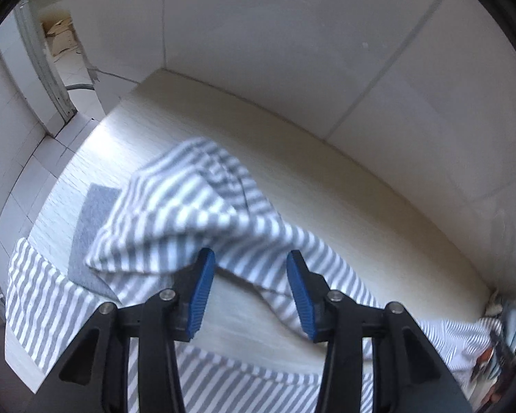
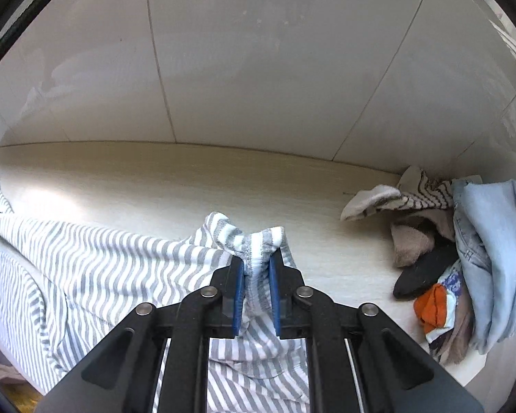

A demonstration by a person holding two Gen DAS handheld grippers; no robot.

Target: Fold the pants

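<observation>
Pants (image 2: 96,258), grey-and-white striped, lie spread across a pale table (image 2: 189,186) that stands against a white tiled wall (image 2: 258,69).

In the right wrist view, the right gripper (image 2: 256,268) points steeply down toward the table. Its blue pads (image 2: 238,292) are pinched tight on a bunched band of the striped cloth, which sticks up above the fingertips at 12 o'clock. From the grip the pants run away toward 9 o'clock and drape over the near table edge at 7 o'clock. At 3 o'clock sits a pile of clothes (image 2: 464,251): light blue denim, a dark sock, beige pieces and something orange, well apart from the pants.

In the left wrist view, the left gripper (image 1: 251,268) also tilts steeply down. Its jaws stand apart, with a gap between the blue pads (image 1: 199,296), and they press on nothing. A raised, blurred fold of the pants (image 1: 189,206) sits just beyond the fingertips at 11 o'clock, and a strip of cloth crosses behind the gap; bare table shows between the fingers lower down. More striped cloth hangs over the table edge at 8 o'clock. A plain grey patch (image 1: 93,227) shows at 9 o'clock, partly under the fold.
</observation>
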